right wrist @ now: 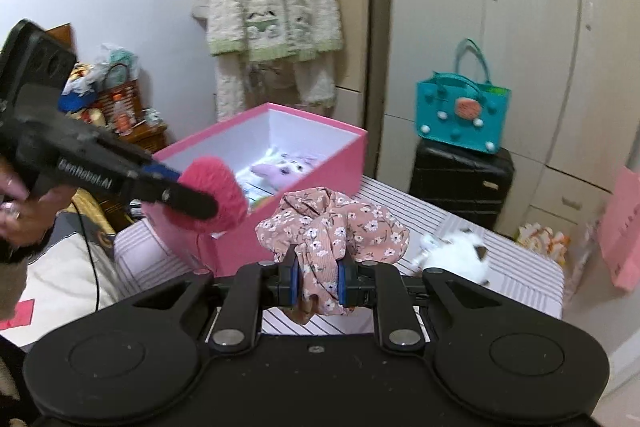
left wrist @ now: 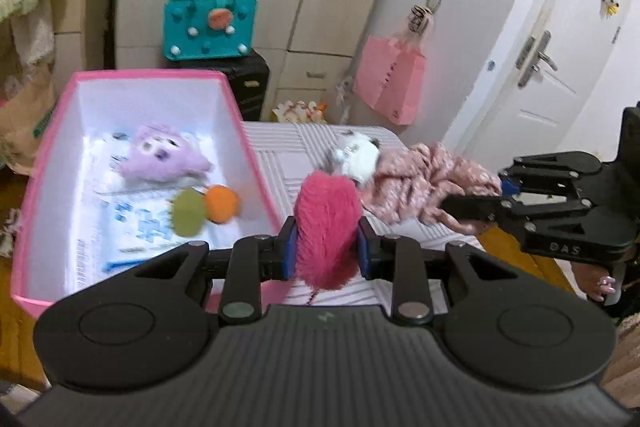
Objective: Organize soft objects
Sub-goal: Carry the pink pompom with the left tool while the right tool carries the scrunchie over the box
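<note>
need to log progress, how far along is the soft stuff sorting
Done: a purple plush plus green and orange pompoms already lie in the pink box. In hand: the left claw grips a pink fluffy ball, not yet over the box; the right claw grips the floral cloth. Left: a white plush sits on the striped surface.

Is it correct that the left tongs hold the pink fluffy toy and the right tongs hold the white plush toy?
Not quite. The left tongs do hold the pink fluffy toy, but the right tongs are shut on the floral cloth, as the right wrist view shows. The white plush toy lies loose on the striped surface.
</note>
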The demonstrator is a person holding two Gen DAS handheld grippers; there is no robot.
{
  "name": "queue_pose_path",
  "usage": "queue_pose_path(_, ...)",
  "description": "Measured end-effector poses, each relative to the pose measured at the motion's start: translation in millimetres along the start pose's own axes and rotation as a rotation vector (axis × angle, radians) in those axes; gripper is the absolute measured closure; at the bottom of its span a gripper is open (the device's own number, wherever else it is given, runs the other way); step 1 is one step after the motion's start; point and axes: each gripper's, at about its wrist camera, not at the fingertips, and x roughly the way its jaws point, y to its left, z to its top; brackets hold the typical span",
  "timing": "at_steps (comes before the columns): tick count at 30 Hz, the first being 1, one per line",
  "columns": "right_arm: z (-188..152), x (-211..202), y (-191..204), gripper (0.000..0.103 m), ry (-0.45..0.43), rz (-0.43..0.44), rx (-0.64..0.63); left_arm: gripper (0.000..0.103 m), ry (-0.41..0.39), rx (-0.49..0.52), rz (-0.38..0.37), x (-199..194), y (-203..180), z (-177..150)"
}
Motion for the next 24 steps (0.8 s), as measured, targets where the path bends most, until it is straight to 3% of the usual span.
queue_pose_path(8, 28, 24, 9, 0.082, -0.010, 0.077, -0.045, 0.075, 0.010, -0.034, 0.148, -12, 50, 9)
queue_pose_path(14, 47, 51, 14, 0.082, -0.041, 0.092, -0.085, 0.075, 0.034, -0.014, 0.258, 1, 79, 19)
queue_pose_path(24, 77, 105, 22, 0.082, -0.004, 0.144, -0.110, 0.075, 0.139, 0.045, 0.304, 62, 115, 39)
